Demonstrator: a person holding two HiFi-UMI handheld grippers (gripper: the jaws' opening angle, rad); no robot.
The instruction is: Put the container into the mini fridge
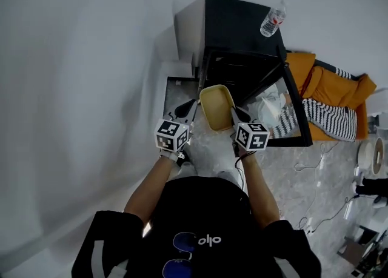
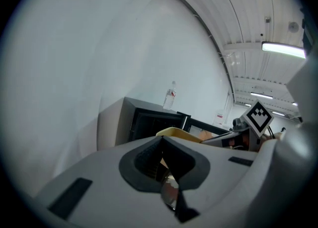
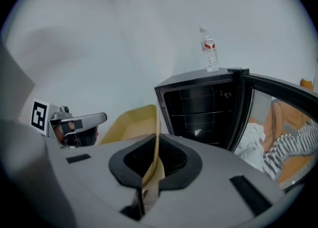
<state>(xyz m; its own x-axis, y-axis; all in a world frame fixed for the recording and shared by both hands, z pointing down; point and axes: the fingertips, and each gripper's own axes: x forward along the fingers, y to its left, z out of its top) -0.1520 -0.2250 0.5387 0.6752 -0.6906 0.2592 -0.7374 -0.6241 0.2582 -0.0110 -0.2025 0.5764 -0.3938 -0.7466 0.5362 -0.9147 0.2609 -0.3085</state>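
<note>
Insp. note, carry stage.

- **Item:** The pale yellow shallow rectangular plastic container (image 1: 217, 106) was held clear of the floor between both grippers, just in front of the open black mini fridge (image 1: 236, 25). No part of it was yet inside the cavity.
- **L. gripper (image 1: 185, 112):** It was placed on the container's left long side. The jaws were drawn together, with a thin sliver of the rim seen pinched between them in the left gripper view.
- **R. gripper (image 1: 237, 115):** It was placed on the opp. long side. The jaws were clamped on the yellow wall, which was seen edge-on between the pads in the right gripper view.
- **Key relation:** The container's long axis was found to run away from the person toward the fridge opening, with the far short end leading. The cavity lay straight ahead of that end, slightly to the right. Both grippers were set about level with each other, toward the near half, so neither was noticeably closer to the cavity.
- **Obstruction:** The glass-fronted fridge door (image 1: 300, 113) was swung open on the right, near the r. gripper. Clearance on that side was judged the tighter.
- **Other:** A clear plastic water bottle (image 1: 273, 20) was noted on the fridge top.
</note>
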